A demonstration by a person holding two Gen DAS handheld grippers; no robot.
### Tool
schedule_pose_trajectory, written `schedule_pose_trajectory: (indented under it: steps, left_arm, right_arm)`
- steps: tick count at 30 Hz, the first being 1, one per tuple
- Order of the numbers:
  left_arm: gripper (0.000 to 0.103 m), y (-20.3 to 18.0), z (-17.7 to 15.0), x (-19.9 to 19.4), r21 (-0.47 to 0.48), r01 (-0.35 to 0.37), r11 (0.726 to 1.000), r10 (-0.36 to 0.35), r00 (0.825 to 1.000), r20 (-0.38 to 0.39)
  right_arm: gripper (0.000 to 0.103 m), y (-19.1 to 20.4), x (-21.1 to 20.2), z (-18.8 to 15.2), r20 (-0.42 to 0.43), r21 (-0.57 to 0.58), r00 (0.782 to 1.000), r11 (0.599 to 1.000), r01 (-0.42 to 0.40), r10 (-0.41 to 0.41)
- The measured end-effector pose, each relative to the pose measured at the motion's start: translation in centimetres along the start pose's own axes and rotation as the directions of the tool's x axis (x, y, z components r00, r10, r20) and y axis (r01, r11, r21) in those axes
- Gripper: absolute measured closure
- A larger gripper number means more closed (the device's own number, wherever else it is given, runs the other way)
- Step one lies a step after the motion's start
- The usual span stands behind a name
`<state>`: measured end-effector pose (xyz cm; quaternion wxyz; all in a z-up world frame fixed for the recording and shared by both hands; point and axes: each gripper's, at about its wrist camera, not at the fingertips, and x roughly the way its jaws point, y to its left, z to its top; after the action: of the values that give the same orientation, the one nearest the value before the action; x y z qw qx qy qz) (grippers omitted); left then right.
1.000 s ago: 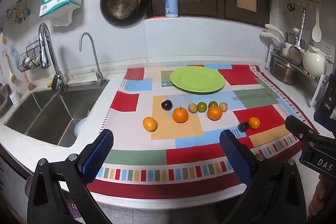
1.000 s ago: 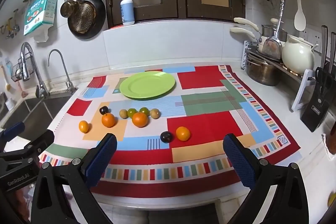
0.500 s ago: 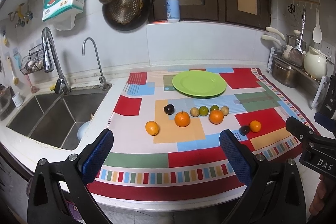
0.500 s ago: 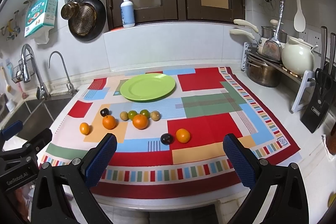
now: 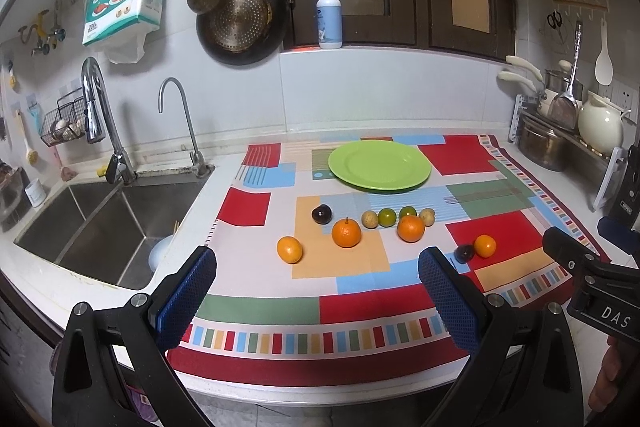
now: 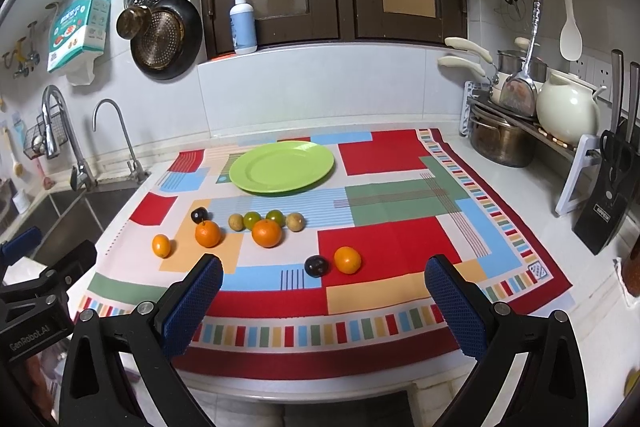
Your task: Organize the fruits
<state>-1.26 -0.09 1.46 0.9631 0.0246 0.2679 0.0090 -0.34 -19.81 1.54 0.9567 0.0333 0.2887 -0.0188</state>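
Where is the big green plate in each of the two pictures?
Left wrist view: the green plate sits just right of centre, at the far end of the patchwork cloth, behind the row of fruit.
Right wrist view: the green plate sits a little left of centre, also behind the fruit.
Shared landmark: the soap bottle on the ledge above the plate.

Home kitchen: sink [image 5: 92, 223], hanging pans [image 5: 242, 23].

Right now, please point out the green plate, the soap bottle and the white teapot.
green plate [image 6: 256, 183]: right wrist view, near rim.
soap bottle [image 6: 243, 29]: right wrist view, label.
white teapot [image 6: 566, 115]: right wrist view, belly.
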Motion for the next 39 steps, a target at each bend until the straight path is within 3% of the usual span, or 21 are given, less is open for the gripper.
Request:
schedule_pose_trajectory:
  steps: [39]
  left_arm:
    - [0.0, 0.8, -0.1, 0.5, -0.02, -0.015, 1.0, 0.016, 0.999, 0.031]
  right_arm:
    - [0.001, 0.7, 0.3, 0.2, 0.017, -0.04, 1.0, 0.999, -0.017, 0.018]
